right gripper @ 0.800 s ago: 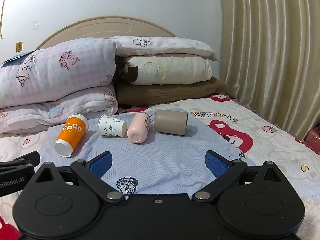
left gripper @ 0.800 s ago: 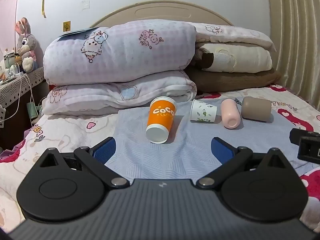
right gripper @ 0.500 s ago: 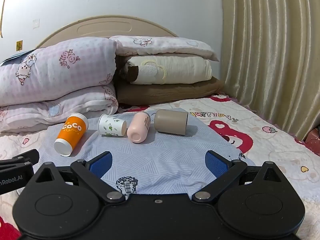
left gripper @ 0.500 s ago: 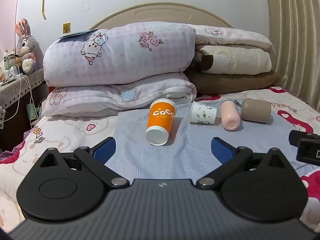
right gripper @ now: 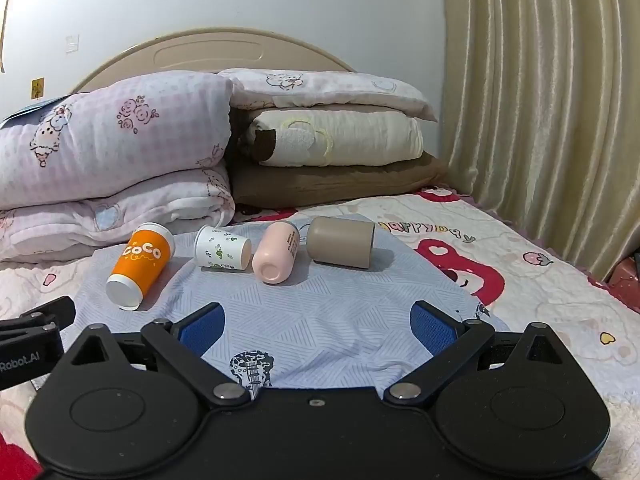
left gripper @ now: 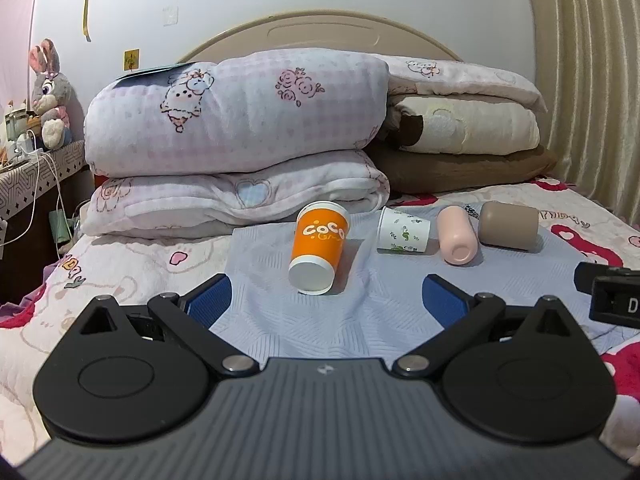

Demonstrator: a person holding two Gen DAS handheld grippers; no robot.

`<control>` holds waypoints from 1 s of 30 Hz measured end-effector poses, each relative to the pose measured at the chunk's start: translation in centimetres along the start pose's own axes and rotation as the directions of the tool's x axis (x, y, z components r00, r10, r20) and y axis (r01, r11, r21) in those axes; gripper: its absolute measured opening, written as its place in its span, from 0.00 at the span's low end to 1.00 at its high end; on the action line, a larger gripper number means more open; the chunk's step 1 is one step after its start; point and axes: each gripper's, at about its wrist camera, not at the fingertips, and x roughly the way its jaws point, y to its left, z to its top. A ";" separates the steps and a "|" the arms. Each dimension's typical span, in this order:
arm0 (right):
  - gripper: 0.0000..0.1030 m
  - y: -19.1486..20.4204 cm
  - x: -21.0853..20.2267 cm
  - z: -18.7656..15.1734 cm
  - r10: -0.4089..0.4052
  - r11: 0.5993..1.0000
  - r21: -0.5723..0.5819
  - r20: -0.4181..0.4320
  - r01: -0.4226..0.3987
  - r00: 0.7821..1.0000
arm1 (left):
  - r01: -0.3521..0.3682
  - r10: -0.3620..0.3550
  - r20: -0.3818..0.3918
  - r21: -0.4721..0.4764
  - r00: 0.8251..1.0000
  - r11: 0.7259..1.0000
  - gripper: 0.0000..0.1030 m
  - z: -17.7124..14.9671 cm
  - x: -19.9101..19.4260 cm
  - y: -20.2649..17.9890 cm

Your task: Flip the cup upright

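Several cups lie on their sides in a row on a pale blue cloth (left gripper: pixel 320 320) on the bed. From left to right: an orange "CoCo" paper cup (left gripper: pixel 318 246) (right gripper: pixel 140 266), a small white leaf-print paper cup (left gripper: pixel 403 231) (right gripper: pixel 222 253), a pink cup (left gripper: pixel 456 235) (right gripper: pixel 276 253) and a taupe cup (left gripper: pixel 508 226) (right gripper: pixel 342 242). My left gripper (left gripper: pixel 326 300) is open and empty, just short of the orange cup. My right gripper (right gripper: pixel 318 326) is open and empty, short of the pink cup.
Folded pink quilts (left gripper: pixel 236 148) and stacked pillows (left gripper: pixel 464 136) rise right behind the cups. A curtain (right gripper: pixel 540 100) hangs at the right. A bedside table with cables and a plush rabbit (left gripper: pixel 50 92) stands at the left. The cloth (right gripper: pixel 320 320) lies on a patterned bedspread.
The left gripper has edged slightly forward and lower toward the orange cup. The right gripper has barely moved. The cups lie as before.
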 end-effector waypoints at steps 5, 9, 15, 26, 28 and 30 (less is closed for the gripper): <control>0.98 0.1 0.3 -0.2 0.001 1.000 -0.001 0.000 -0.001 1.000 | 0.016 -0.016 -0.003 -0.027 1.000 0.999 1.00 -0.3 -0.1 0.2; 0.98 0.3 0.3 -0.3 0.000 1.000 -0.001 -0.001 0.000 1.000 | 0.021 -0.022 -0.012 -0.058 1.000 0.998 1.00 -0.3 0.1 0.7; 0.98 0.3 0.3 -0.4 -0.001 1.000 -0.005 -0.002 0.001 1.000 | 0.024 -0.025 -0.016 -0.076 1.000 0.997 1.00 -0.3 0.2 1.0; 0.98 0.1 0.2 -0.3 -0.007 1.000 -0.009 -0.007 0.007 1.000 | 0.022 -0.022 -0.007 -0.060 1.000 0.998 1.00 -0.4 0.1 0.7; 0.98 0.1 0.2 -0.3 -0.006 1.000 -0.009 -0.008 0.006 1.000 | 0.024 -0.024 -0.006 -0.061 1.000 0.998 1.00 -0.4 0.1 0.7; 0.98 0.0 0.2 -0.3 -0.007 1.000 -0.010 -0.008 0.007 1.000 | 0.024 -0.025 -0.007 -0.062 1.000 0.998 1.00 -0.4 0.2 0.7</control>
